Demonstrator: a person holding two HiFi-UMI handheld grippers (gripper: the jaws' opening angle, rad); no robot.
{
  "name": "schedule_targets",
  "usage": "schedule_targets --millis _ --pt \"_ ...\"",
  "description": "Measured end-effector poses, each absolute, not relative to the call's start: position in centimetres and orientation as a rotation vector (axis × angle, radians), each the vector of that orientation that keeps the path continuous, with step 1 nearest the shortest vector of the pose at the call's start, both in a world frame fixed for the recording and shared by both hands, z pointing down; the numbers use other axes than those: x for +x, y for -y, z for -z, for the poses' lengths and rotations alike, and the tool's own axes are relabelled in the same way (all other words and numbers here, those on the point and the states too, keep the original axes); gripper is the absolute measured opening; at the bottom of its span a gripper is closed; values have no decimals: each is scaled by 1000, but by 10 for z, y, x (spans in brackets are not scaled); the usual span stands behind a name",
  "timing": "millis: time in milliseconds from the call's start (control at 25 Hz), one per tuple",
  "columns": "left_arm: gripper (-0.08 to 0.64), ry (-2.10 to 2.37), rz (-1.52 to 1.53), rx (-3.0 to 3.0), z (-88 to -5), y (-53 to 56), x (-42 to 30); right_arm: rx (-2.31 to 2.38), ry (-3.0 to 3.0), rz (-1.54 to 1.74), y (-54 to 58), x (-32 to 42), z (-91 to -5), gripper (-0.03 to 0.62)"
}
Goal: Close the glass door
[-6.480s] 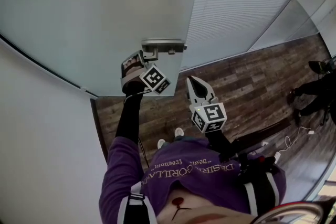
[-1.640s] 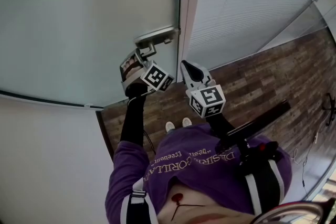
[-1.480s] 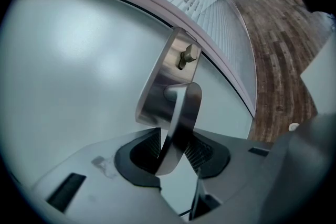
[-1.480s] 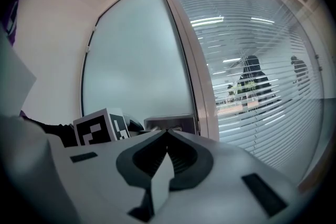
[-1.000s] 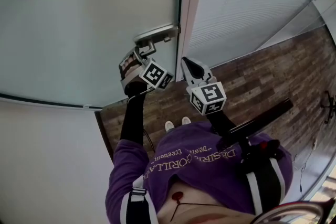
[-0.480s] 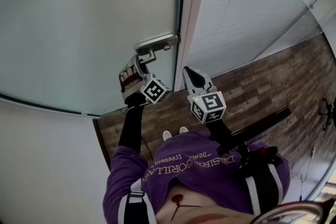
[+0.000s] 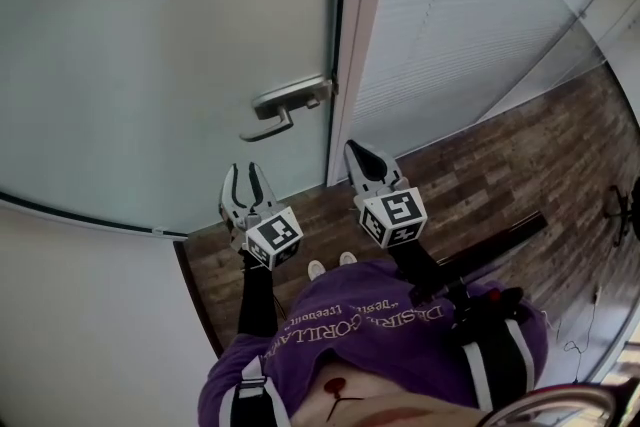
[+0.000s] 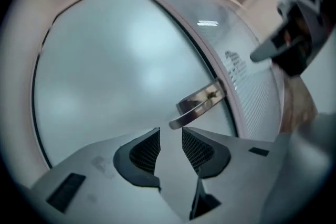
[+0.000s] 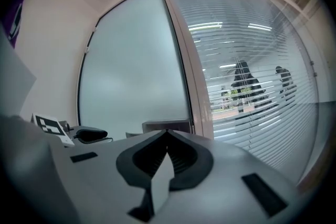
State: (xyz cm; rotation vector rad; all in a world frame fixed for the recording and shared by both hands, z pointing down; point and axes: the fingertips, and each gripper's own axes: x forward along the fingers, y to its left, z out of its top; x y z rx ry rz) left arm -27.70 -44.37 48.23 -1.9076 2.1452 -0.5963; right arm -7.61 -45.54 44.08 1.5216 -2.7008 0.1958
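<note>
1. Glass door (image 7: 180,35) sits flush against its frame (image 7: 362,35), so closing looks finished.
2. Left gripper (image 7: 241,173) hangs below the lever handle (image 7: 285,103), clear of it, jaws parted and empty.
3. Right gripper (image 7: 353,151) hovers beside it, jaws pressed together, holding nothing.

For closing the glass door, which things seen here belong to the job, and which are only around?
Belong to the job: glass door, lever handle, door frame, left claw (open, short of the handle).
Only around: right claw (shut), window blinds, wooden floor.
</note>
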Motion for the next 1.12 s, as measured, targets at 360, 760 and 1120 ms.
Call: schedule_targets --millis 360,760,1120 --pt "0 -2269 151 -2298 -498 422 -243 1517 2701 -127 447 -84 -440 -11" --pt "0 -2177 161 -2390 -496 417 -216 1547 2664 -131 441 -74 -439 -11" --pt "0 -2165 183 -2364 -499 413 -211 1536 2661 -138 438 -72 -447 -11"
